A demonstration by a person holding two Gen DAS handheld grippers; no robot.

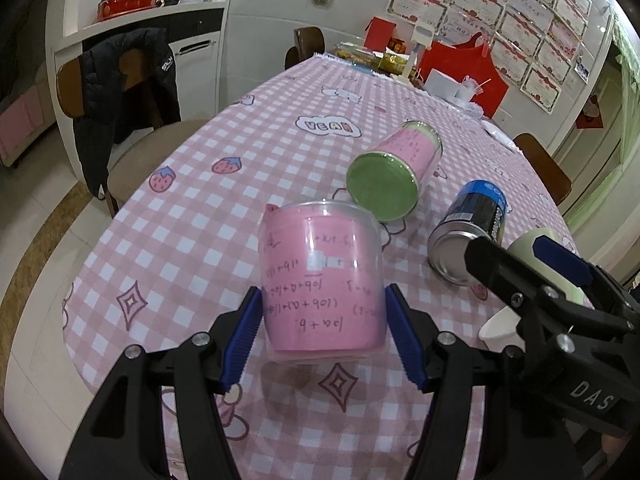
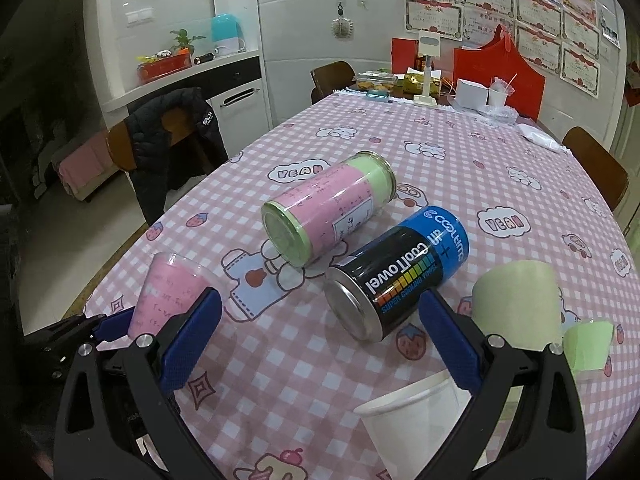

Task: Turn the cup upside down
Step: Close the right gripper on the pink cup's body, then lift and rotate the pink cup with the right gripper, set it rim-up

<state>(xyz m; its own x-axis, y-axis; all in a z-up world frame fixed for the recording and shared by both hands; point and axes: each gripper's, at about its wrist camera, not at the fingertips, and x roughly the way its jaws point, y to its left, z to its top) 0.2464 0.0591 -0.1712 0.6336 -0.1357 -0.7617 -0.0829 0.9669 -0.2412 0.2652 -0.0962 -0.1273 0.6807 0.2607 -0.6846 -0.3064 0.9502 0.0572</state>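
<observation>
- My left gripper (image 1: pixel 324 336) has its blue pads on either side of the pink cup (image 1: pixel 322 280); the left pad touches the cup wall and the right pad sits at its edge, so it appears to be gripping the cup, though the contact on the right is hard to confirm.
- The pink cup is a clear plastic one with a pink paper lining covered in handwriting that reads upside down. It sits with its wide end away from me and its narrow end nearest, above the pink checked tablecloth (image 1: pixel 200 216).
- My right gripper (image 2: pixel 320 344) has its fingers spread wide with nothing between them, hovering over the tablecloth.
- In the right wrist view the pink cup (image 2: pixel 168 296) shows at the left, tilted, between the left gripper's blue pads.
- Just below the right gripper stands a white paper cup (image 2: pixel 412 420), mouth up.
- Near its right finger is a pale green cup (image 2: pixel 520 304), with a smaller green-lined clear cup (image 2: pixel 588 350) just beside that.
- Beyond lie two containers on their sides, close together: a black and blue can (image 2: pixel 400 276) and a pink and green jar (image 2: pixel 328 212).
</observation>
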